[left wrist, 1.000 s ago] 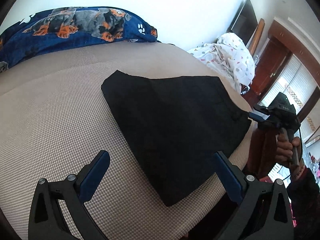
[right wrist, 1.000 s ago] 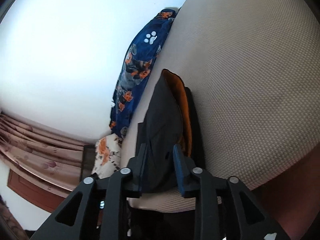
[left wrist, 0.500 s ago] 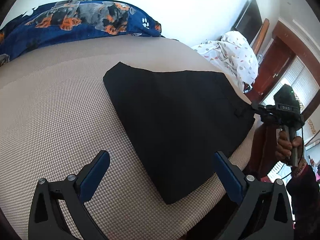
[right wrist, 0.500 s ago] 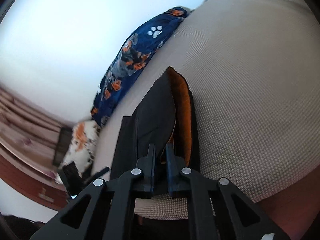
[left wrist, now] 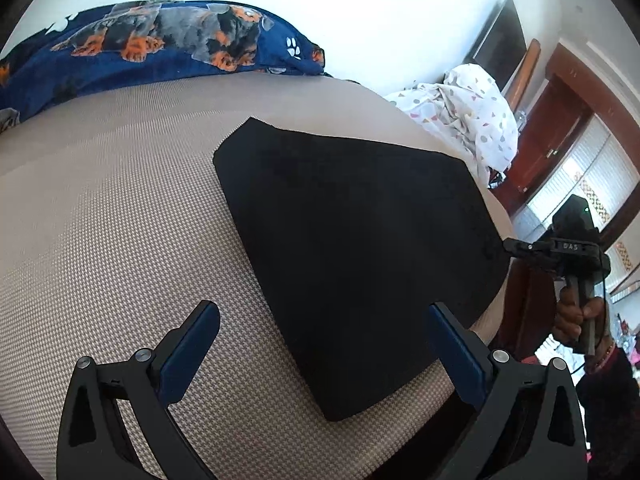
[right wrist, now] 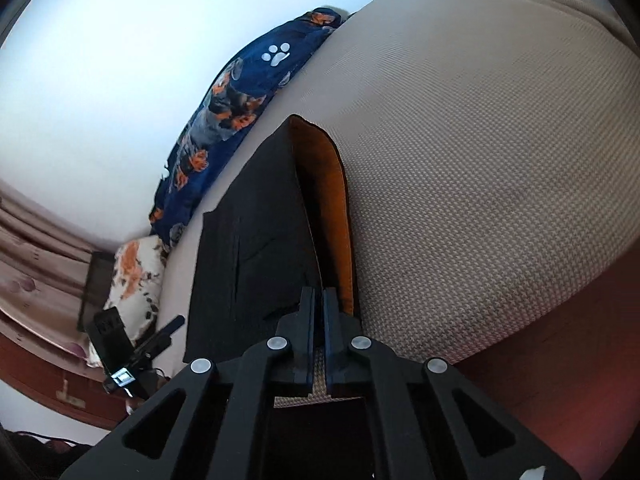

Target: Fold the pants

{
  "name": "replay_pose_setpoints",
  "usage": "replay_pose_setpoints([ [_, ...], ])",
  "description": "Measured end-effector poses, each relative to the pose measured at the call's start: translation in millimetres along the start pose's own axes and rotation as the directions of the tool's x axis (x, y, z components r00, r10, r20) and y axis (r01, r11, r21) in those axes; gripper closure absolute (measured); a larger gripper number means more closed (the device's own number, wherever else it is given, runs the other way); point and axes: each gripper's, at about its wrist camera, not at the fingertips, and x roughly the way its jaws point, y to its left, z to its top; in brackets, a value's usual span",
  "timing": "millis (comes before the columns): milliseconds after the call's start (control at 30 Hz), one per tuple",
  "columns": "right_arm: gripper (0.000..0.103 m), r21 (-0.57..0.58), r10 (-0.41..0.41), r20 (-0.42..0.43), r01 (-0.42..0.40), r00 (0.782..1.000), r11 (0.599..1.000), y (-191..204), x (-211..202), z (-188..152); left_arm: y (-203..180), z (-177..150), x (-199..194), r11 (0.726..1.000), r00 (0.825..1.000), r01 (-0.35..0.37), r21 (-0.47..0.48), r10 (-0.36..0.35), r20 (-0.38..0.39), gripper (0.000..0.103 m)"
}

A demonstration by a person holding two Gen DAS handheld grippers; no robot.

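We found the black pants [left wrist: 360, 256] lying flat on the beige bed [left wrist: 120, 240], already folded into a compact panel. The right gripper [right wrist: 319, 300] had its jaws closed on the near edge; the left gripper [left wrist: 320, 344] hovered, jaws wide apart. We judged one further fold outstanding.

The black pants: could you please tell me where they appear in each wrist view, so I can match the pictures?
Left wrist: the black pants lie flat mid-frame on the beige bed.
Right wrist: the pants run from centre to the right gripper, shut on their edge.
Shared landmark: the blue dog-print blanket.
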Motion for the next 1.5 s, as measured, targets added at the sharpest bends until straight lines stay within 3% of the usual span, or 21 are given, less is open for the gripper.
replay_pose_setpoints([
  [233,0.093,-0.028,-0.026,0.004,0.026,1.000,0.999,10,-2,5,7,4,3,0.999,1.000,0.026,-0.041,-0.026,0.009,0.002],
  [433,0.076,-0.083,-0.126,0.013,0.127,0.992,0.988,19,6,17,14,8,9,0.996,0.997,0.072,-0.059,-0.073,-0.014,0.002],
  [667,0.067,-0.104,-0.114,-0.100,0.104,0.988,0.989,20,46,38,26,17,31,0.985,0.986,0.152,-0.079,-0.157,-0.058,0.002],
  [800,0.058,-0.137,-0.093,-0.178,0.069,0.980,0.988,22,65,43,29,21,46,0.948,0.943,0.306,-0.089,-0.314,-0.107,0.002],
  [867,0.055,-0.148,-0.076,-0.214,0.044,0.974,0.988,22,69,45,31,27,54,0.919,0.910,0.384,-0.091,-0.394,-0.132,0.002],
  [1000,0.053,-0.181,-0.046,-0.291,-0.007,0.956,0.983,25,76,49,35,39,63,0.879,0.865,0.464,-0.112,-0.477,-0.156,0.001],
  [1100,0.053,-0.153,0.004,-0.342,-0.060,0.940,0.986,25,85,54,31,45,69,0.872,0.852,0.479,-0.097,-0.489,-0.190,0.001],
  [1300,0.054,-0.129,0.053,-0.358,-0.106,0.932,0.986,26,99,60,27,50,75,0.884,0.865,0.460,-0.082,-0.467,-0.183,0.002],
  [1333,0.061,-0.128,0.052,-0.349,-0.103,0.936,0.986,26,98,60,27,50,74,0.894,0.877,0.440,-0.085,-0.449,-0.175,0.006],
  [1367,0.066,-0.143,0.031,-0.336,-0.083,0.941,0.986,26,98,59,26,47,72,0.907,0.891,0.415,-0.078,-0.422,-0.168,0.014],
  [1400,0.067,-0.151,0.022,-0.325,-0.074,0.946,0.986,26,98,58,25,42,68,0.939,0.925,0.340,-0.048,-0.343,-0.163,0.047],
  [1433,0.069,-0.149,0.025,-0.313,-0.075,0.949,0.986,27,97,57,25,41,69,0.960,0.947,0.277,-0.031,-0.278,-0.164,0.069],
  [1500,0.071,-0.146,0.027,-0.295,-0.073,0.955,0.987,27,96,54,31,39,67,0.959,0.948,0.271,-0.089,-0.281,-0.152,0.073],
])
